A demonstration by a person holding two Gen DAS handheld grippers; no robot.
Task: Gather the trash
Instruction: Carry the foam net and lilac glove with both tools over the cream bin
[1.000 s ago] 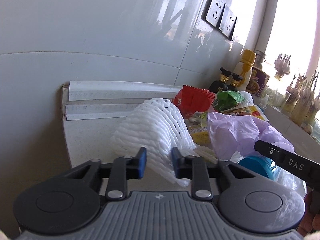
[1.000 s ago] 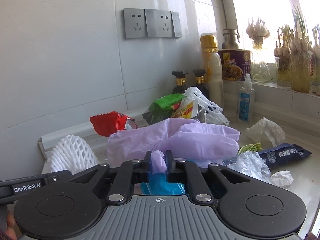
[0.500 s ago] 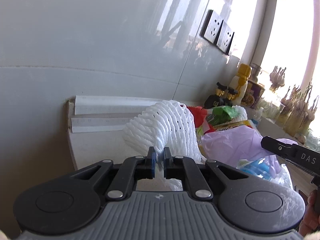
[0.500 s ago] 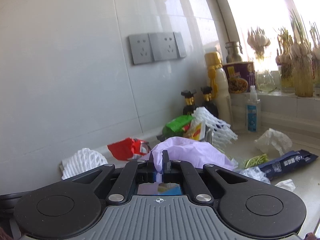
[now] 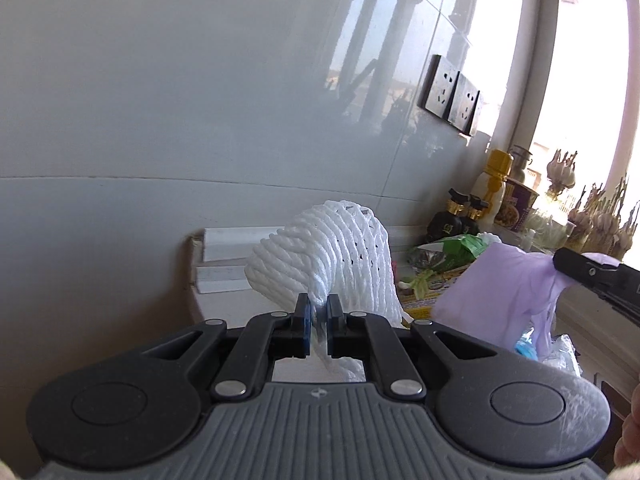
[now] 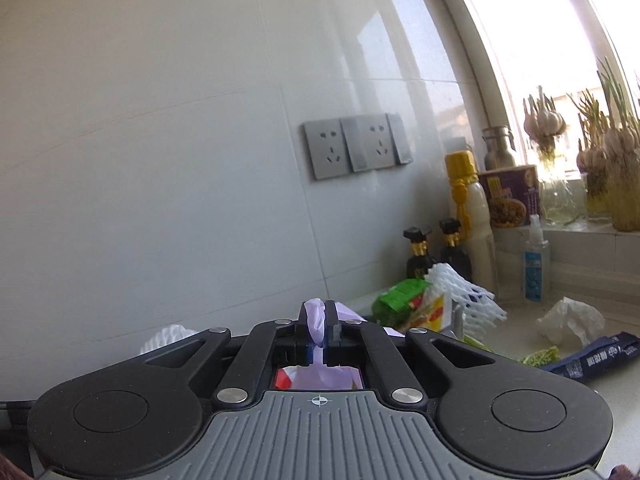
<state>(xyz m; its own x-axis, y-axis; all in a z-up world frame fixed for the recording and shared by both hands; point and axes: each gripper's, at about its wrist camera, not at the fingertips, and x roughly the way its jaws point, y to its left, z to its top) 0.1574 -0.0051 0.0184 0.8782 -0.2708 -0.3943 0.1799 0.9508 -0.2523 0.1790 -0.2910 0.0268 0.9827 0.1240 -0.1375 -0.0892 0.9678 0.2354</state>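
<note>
L gripper (image 5: 319,309) closed on white foam net (image 5: 332,256), lifted it off counter. R gripper (image 6: 318,316) clamped purple bag (image 6: 320,376), raised it.

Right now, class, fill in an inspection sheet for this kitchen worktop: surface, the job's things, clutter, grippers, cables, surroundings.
Surface: pale worktop, littered along the wall.
Job's things: white foam net, lifted; purple plastic bag, its edge pulled up.
Clutter: green wrapper, second foam net, crumpled tissue, dark blue wrapper, leaf scrap.
Grippers: left gripper shut on the white foam net; right gripper shut on the purple plastic bag.
Cables: nothing seen.
Surroundings: tiled wall with grey sockets; two dark bottles, gold-capped bottle, noodle cup, spray bottle; sprouting garlic at the window.
</note>
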